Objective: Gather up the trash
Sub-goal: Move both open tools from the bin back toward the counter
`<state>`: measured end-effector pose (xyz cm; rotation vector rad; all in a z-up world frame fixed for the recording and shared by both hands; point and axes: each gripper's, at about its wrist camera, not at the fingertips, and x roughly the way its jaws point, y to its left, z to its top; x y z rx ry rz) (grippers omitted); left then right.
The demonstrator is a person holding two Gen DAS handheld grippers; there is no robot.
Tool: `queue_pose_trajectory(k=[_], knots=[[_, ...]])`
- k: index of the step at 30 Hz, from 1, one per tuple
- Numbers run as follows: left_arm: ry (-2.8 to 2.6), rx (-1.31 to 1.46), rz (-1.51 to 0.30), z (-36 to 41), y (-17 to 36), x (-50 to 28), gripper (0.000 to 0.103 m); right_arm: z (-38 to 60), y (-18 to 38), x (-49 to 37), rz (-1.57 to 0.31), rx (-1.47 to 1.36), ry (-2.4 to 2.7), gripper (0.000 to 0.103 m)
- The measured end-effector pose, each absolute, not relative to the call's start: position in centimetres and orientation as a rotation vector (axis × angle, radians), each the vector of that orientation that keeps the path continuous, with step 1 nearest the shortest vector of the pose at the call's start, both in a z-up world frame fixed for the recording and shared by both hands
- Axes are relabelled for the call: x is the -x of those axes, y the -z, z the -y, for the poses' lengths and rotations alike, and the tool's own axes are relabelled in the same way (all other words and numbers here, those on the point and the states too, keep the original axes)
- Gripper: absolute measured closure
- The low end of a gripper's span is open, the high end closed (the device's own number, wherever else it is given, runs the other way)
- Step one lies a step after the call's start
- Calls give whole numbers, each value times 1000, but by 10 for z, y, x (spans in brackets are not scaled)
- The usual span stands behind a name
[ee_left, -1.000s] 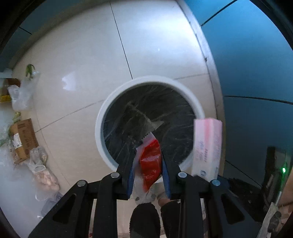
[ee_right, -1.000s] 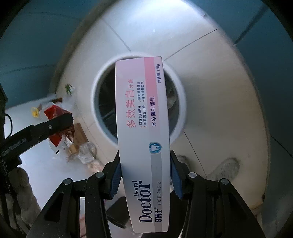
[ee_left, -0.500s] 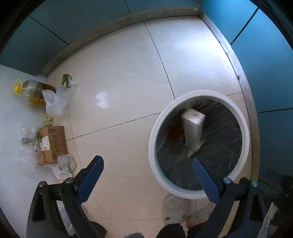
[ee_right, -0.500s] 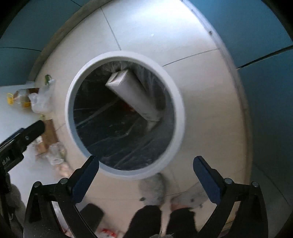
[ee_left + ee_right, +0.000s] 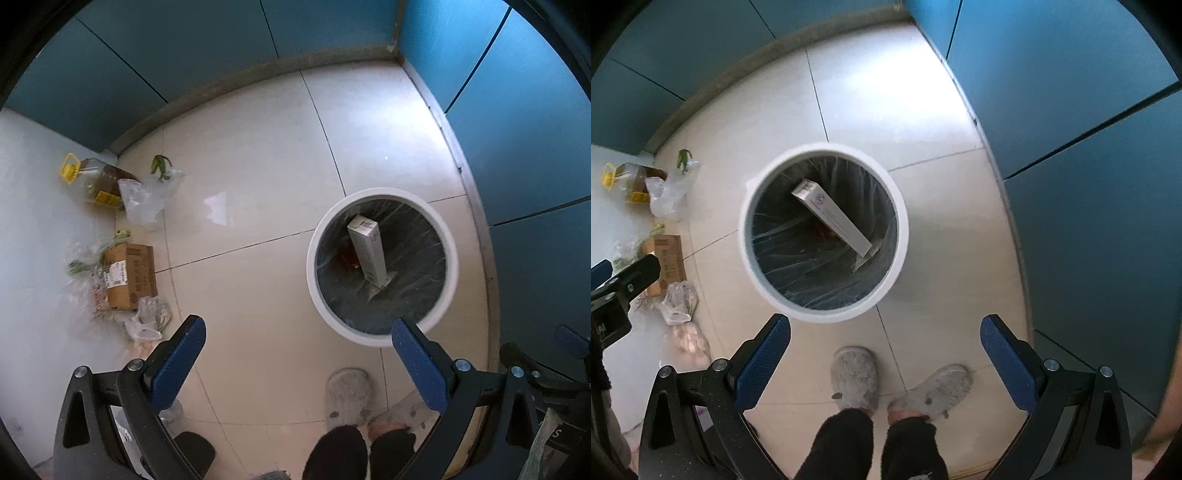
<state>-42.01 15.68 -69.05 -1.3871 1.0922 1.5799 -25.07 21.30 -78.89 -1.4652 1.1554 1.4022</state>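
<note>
1. On the floor (image 5: 258,177) by the blue wall stands a round white bin (image 5: 382,266) with a clear bag inside it.
2. In the bin a long white box (image 5: 831,218) leans on its end, tilted against the side.
3. Next to the box, low in the bin, sits something red (image 5: 347,258). It is partly hidden, so I cannot tell more about it.
4. The left tool (image 5: 295,362) points down at the floor. Its two blue pads have just been opening and now stand far apart. Nothing is between them.
5. The right tool (image 5: 882,354) also points down, just in front of the bin. Its pads have also just been opening and now stand wide, with nothing in them.
6. Two gray slippers (image 5: 855,376) on a person's feet stand near the bin.
7. Well away from the bin, by the other wall, more things lie on the floor: a brown cardboard box (image 5: 129,275), some clear plastic bags (image 5: 147,199) and a big bottle (image 5: 96,181) with a yellow handle.
</note>
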Motion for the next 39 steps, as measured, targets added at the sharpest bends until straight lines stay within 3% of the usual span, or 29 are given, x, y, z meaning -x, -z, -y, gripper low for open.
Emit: queue_pose_trajectory(k=[15,24,27,34,39], knots=[[-1554,1334,-995,-96,488,397,0,-169,531,224,-1015,1323,-1539,0],[-1538,1256,-971,-61,393,383,0,-126,401,201,-1000,1261,-1583,0],[-1548,1205,-981,-52,367,375,0,-111,368,192,-1032,1230,-1606,0],[-1584,917,-956,-69,278,316,0,-96,310,147,-1312,934,-1668,0],[-1543,773,-926,-95,236,239,0,-89,264,61,-1314,726,-1600,0]])
